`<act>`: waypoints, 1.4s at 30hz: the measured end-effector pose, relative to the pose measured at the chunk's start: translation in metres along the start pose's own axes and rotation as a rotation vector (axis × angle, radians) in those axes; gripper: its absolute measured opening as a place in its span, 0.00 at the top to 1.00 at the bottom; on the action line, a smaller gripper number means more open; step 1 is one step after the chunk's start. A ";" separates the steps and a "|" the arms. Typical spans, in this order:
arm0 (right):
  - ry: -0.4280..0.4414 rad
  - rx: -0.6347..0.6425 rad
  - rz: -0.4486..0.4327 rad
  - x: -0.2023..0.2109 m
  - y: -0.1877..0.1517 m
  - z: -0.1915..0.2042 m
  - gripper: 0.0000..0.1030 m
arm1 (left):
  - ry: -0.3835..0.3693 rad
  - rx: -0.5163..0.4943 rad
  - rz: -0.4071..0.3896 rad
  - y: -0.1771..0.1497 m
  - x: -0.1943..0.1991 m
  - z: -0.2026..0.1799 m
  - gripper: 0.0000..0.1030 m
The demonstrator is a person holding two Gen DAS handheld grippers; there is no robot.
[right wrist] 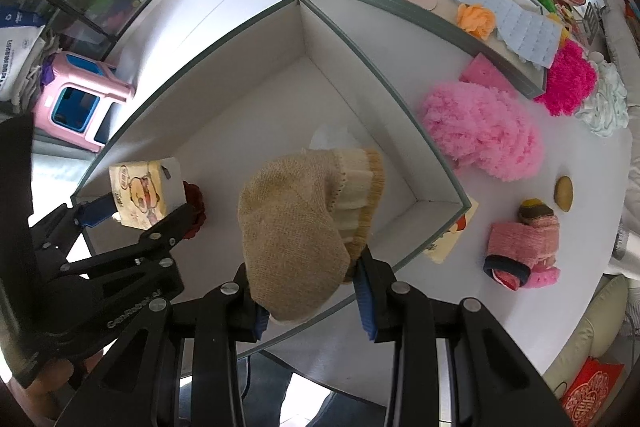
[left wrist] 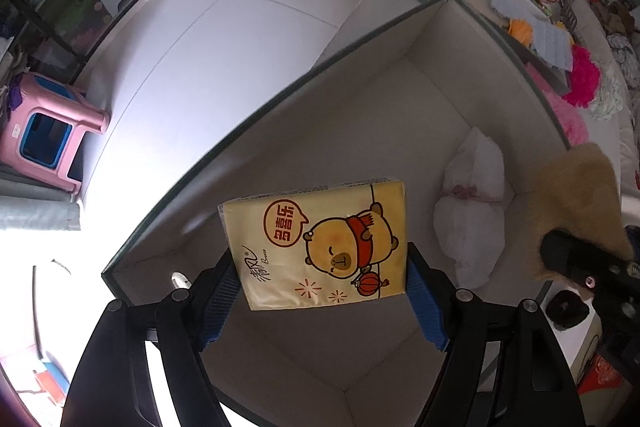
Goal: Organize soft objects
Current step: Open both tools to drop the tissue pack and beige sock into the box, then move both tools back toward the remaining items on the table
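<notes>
Left wrist view: the left gripper (left wrist: 320,267) clamps a yellow tissue pack (left wrist: 316,243) by its short edges; light, squashy, with slick film, so a flat grip suits. It hangs over the open box (left wrist: 360,51). The right gripper (right wrist: 310,291) pinches a beige knitted sock (right wrist: 296,227), limp and nubbly, also above the box.
</notes>
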State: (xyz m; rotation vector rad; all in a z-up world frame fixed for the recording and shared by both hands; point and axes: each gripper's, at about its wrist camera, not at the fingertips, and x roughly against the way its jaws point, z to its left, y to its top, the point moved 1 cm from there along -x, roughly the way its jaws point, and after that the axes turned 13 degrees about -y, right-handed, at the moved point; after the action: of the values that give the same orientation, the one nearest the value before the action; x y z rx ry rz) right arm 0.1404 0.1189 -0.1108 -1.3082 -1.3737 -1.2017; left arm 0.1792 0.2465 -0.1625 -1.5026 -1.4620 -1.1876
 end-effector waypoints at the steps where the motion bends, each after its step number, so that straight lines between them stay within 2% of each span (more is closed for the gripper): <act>1: 0.000 -0.001 -0.004 0.001 0.000 0.000 0.59 | 0.002 0.004 0.004 0.000 -0.001 0.001 0.25; 2: 0.004 -0.001 -0.007 0.001 0.000 0.000 0.48 | 0.005 0.009 0.006 0.001 -0.002 0.001 0.25; 3: 0.006 -0.003 -0.010 0.002 0.000 -0.001 0.33 | 0.007 0.012 0.006 0.002 -0.002 0.002 0.21; 4: 0.005 -0.008 -0.015 0.003 0.000 -0.002 0.26 | 0.013 0.019 0.005 0.003 -0.003 0.004 0.11; 5: 0.003 -0.014 -0.020 0.003 0.000 -0.003 0.20 | 0.020 0.024 0.002 0.003 -0.003 0.005 0.06; 6: -0.003 -0.028 -0.029 0.005 0.000 -0.006 0.20 | 0.031 0.029 0.000 0.004 -0.003 0.006 0.01; 13: -0.024 -0.121 -0.031 0.009 -0.008 -0.034 0.19 | 0.091 0.094 0.004 0.014 -0.011 0.022 0.01; 16: -0.025 -0.149 -0.022 0.007 -0.017 -0.045 0.19 | 0.088 0.109 -0.012 0.013 -0.009 0.024 0.01; 32: 0.018 -0.332 0.016 0.001 -0.058 -0.092 0.18 | 0.083 0.037 -0.022 0.003 0.002 -0.002 0.01; 35: 0.033 -0.359 0.018 0.000 -0.063 -0.096 0.12 | 0.086 0.023 -0.030 0.003 0.005 -0.004 0.01; 37: 0.048 -0.376 0.016 0.000 -0.067 -0.099 0.01 | 0.080 0.017 -0.028 0.003 0.007 -0.006 0.01; 42: 0.066 -0.414 -0.001 0.000 -0.074 -0.107 0.00 | 0.069 -0.008 -0.012 0.001 0.004 -0.012 0.01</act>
State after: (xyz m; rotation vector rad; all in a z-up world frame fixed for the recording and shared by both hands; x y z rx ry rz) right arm 0.0636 0.0147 -0.0992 -1.5309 -1.1128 -1.5737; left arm 0.1786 0.2366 -0.1546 -1.4458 -1.4243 -1.2418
